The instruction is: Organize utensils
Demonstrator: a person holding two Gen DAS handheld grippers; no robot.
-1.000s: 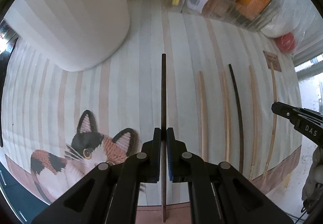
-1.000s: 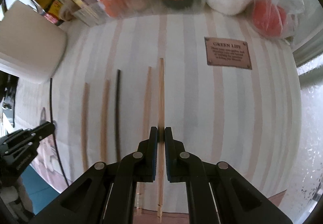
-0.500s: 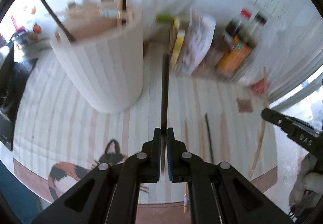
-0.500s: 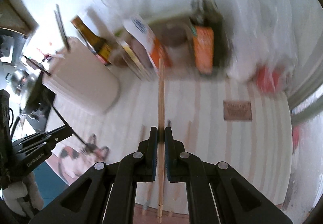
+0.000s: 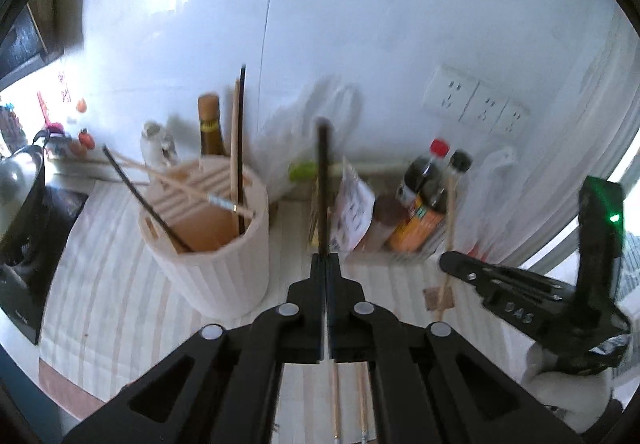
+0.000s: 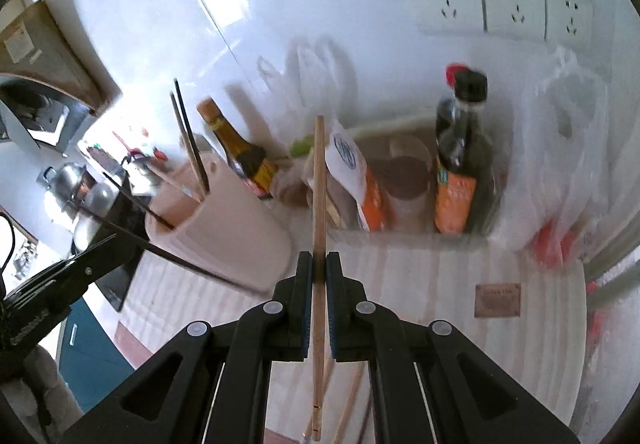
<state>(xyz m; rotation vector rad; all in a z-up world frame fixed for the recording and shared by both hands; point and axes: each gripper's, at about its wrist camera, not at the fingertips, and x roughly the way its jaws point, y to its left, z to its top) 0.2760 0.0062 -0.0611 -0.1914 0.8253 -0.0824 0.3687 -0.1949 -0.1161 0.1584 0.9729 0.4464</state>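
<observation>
My left gripper (image 5: 325, 264) is shut on a dark chopstick (image 5: 322, 184), held up in the air, tip toward the wall. A cream ribbed utensil holder (image 5: 216, 256) stands just left of it with several chopsticks inside. My right gripper (image 6: 319, 264) is shut on a light wooden chopstick (image 6: 319, 204), also lifted. The holder shows at its left (image 6: 224, 232). The left gripper (image 6: 60, 284) with its dark chopstick (image 6: 168, 250) shows at the left of the right wrist view. The right gripper (image 5: 452, 264) shows at the right of the left wrist view. Loose chopsticks (image 5: 335, 400) lie on the striped mat below.
A clear tray of sauce bottles (image 6: 460, 180) and packets (image 6: 356, 180) stands against the white wall. A brown bottle (image 5: 210, 132) is behind the holder. Plastic bags (image 6: 568, 172) sit at the right. A stove with pots (image 6: 76, 184) is at the far left.
Both grippers have lifted their chopsticks off the mat and tilted up, so the views now face the wall, holder and bottles instead of the mat.
</observation>
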